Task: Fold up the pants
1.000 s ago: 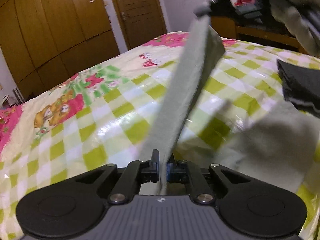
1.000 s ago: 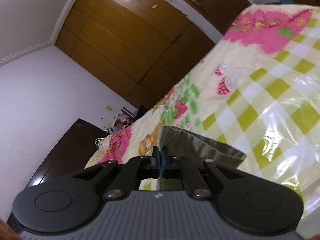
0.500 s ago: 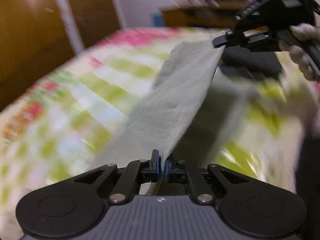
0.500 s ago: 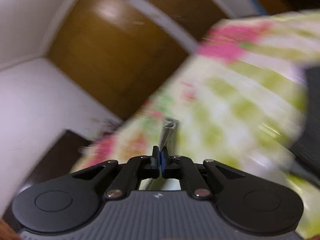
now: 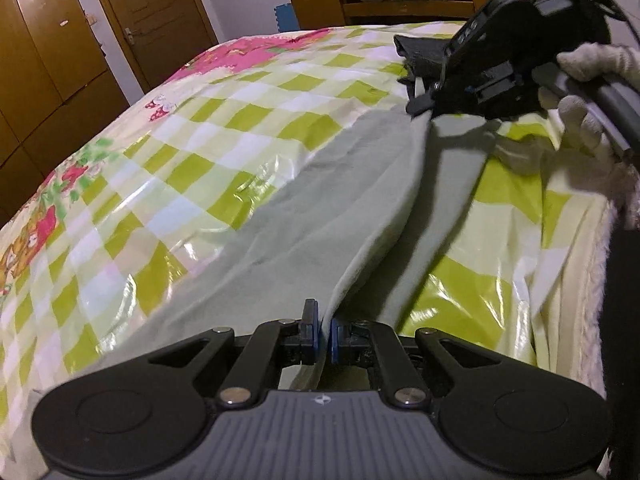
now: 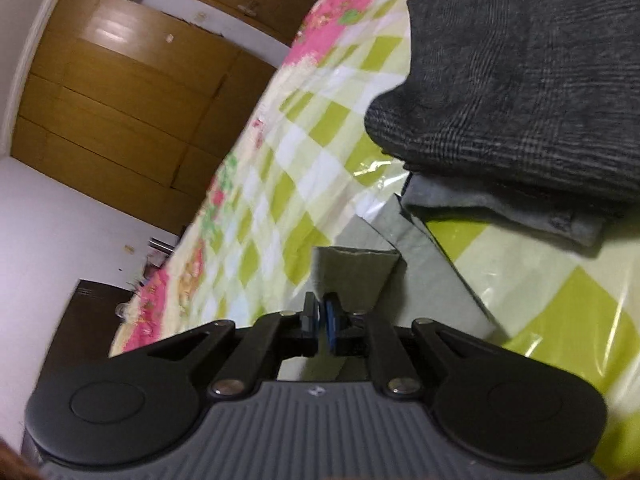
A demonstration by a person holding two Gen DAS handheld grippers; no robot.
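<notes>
1. The left gripper (image 5: 323, 334) is clamping an edge of the pale green pants (image 5: 304, 216); its jaws are nearly together, with the cloth pinched between the pads.
2. The pants are lying spread across the checked bedcover (image 5: 180, 152), one fold rising from the left gripper toward the right gripper (image 5: 420, 102).
3. The right gripper's jaws have just been opening slightly; a narrow gap is showing between them, and a corner of the pants is standing just beyond the tips. I cannot tell whether the pads are pressing on it.
4. A gloved hand (image 5: 588, 92) is holding the right gripper's handle.
5. A stack of dark folded clothes (image 6: 520, 92) is resting on the bedcover just beyond the pants.
</notes>
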